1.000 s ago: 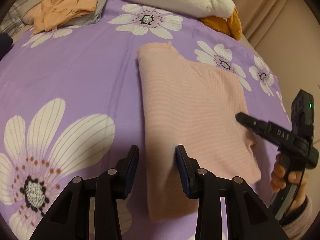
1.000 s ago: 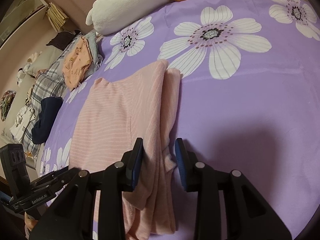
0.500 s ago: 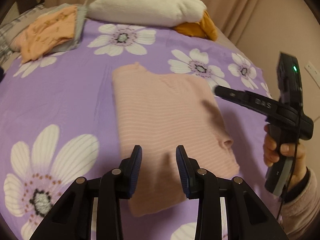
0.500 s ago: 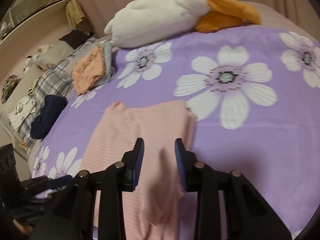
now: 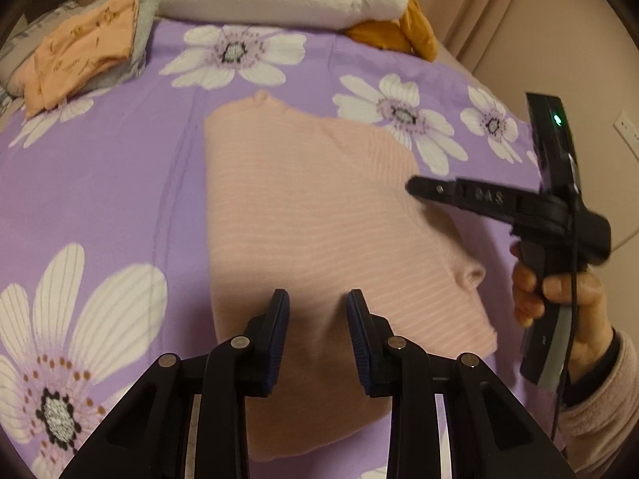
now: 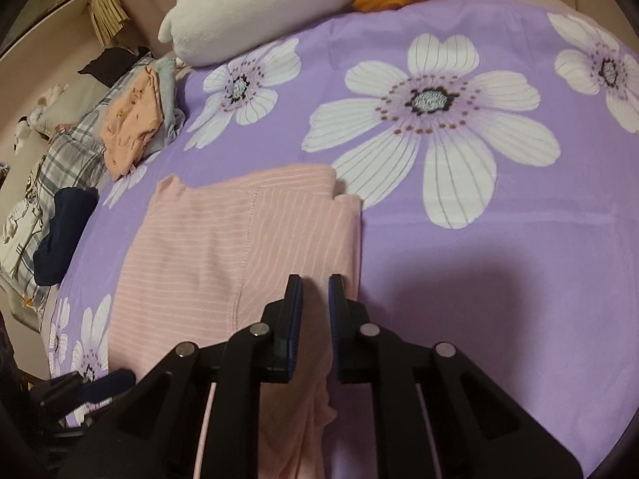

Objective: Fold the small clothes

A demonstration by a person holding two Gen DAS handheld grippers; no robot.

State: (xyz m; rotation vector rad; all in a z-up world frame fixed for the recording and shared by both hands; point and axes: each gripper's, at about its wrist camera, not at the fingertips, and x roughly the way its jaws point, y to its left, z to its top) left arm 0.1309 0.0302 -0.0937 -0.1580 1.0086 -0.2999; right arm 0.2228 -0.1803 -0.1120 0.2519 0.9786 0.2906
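A bedroom in a home

A bed under a purple floral sheet [image 6: 519, 259] carried a white plush pillow [image 6: 259, 0], folded clothes [image 5: 80, 56] and a plaid pillow [image 6: 76, 147]; drapes [image 5: 479, 0] and what looked like shelving [image 6: 48, 12] stood behind

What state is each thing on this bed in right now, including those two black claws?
Pink top: partly folded, lying flat on the bedspread.
Orange garment: folded, on a grey one at the bed's far corner.
Left claw: open, nothing gripped, above the top.
Right claw: narrow gap, has just been closing, nothing visibly gripped.
White plush toy: lying at the bed's head.
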